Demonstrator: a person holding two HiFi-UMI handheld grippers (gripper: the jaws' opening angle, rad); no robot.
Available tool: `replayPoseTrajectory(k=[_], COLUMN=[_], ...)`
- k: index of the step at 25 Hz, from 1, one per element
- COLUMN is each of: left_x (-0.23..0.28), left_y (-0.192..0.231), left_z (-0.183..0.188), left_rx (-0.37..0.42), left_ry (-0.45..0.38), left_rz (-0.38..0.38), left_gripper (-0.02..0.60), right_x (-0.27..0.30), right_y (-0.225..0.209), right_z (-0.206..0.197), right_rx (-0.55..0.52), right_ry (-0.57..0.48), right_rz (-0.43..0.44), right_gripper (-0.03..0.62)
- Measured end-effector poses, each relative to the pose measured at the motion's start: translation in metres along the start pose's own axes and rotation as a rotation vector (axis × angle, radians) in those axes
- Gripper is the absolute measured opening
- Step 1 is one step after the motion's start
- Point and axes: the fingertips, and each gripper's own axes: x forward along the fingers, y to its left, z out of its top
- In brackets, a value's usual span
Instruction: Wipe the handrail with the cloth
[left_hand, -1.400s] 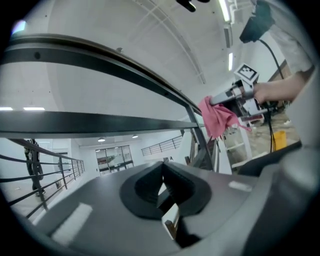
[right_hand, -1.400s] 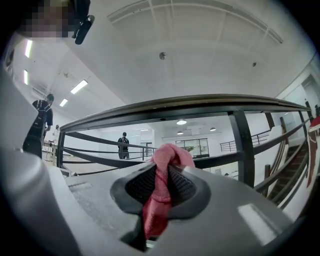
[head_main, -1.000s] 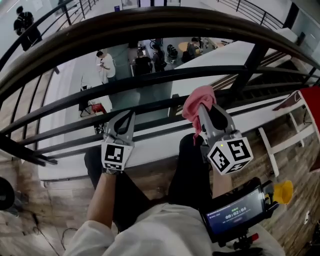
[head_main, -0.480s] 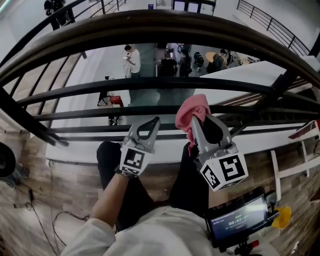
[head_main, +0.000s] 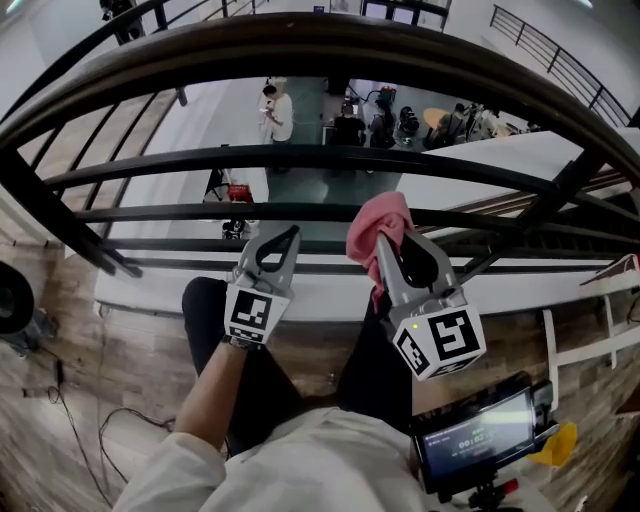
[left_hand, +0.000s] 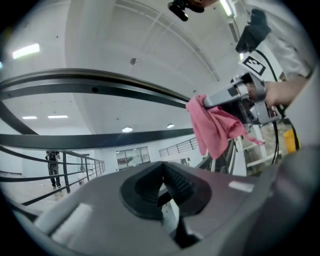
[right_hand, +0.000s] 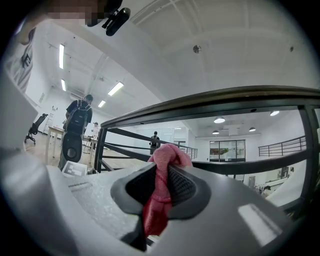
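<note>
A dark curved handrail (head_main: 330, 48) arches across the top of the head view, with thinner black bars (head_main: 300, 156) below it. My right gripper (head_main: 385, 245) is shut on a pink cloth (head_main: 376, 228), held below the top rail at the level of the lower bars. The cloth (right_hand: 161, 192) bunches between the jaws in the right gripper view, the handrail (right_hand: 225, 96) above it. My left gripper (head_main: 284, 238) sits just left of it, shut with nothing in it. In the left gripper view the cloth (left_hand: 212, 127) hangs beside the handrail (left_hand: 100, 82).
Beyond the railing is a drop to a lower floor with people (head_main: 276, 110) and desks. A black post (head_main: 50, 215) stands at the left and another post (head_main: 556, 195) at the right. A screen device (head_main: 475, 432) hangs by my right side; wooden floor (head_main: 90, 370) lies underfoot.
The view has shifted right along the railing, and both grippers sit slightly lower in the view. The right gripper still holds the cloth.
</note>
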Motion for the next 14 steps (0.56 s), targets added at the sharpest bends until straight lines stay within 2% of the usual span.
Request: replayPoseTrajectory(k=[8, 14], left_x=[-0.005, -0.01], left_y=[0.0, 0.016], left_z=[-0.002, -0.002], left_rx=[-0.002, 0.003], left_ry=[-0.004, -0.007], left_rz=[-0.008, -0.001], left_gripper=[0.006, 0.006], right_x=[0.001, 0.016], right_y=[0.001, 0.009], right_z=[-0.019, -0.02], right_rx=[-0.041, -0.055], right_ry=[0.038, 0.053], right_rz=[-0.038, -0.037], right_gripper=[0.057, 0.057])
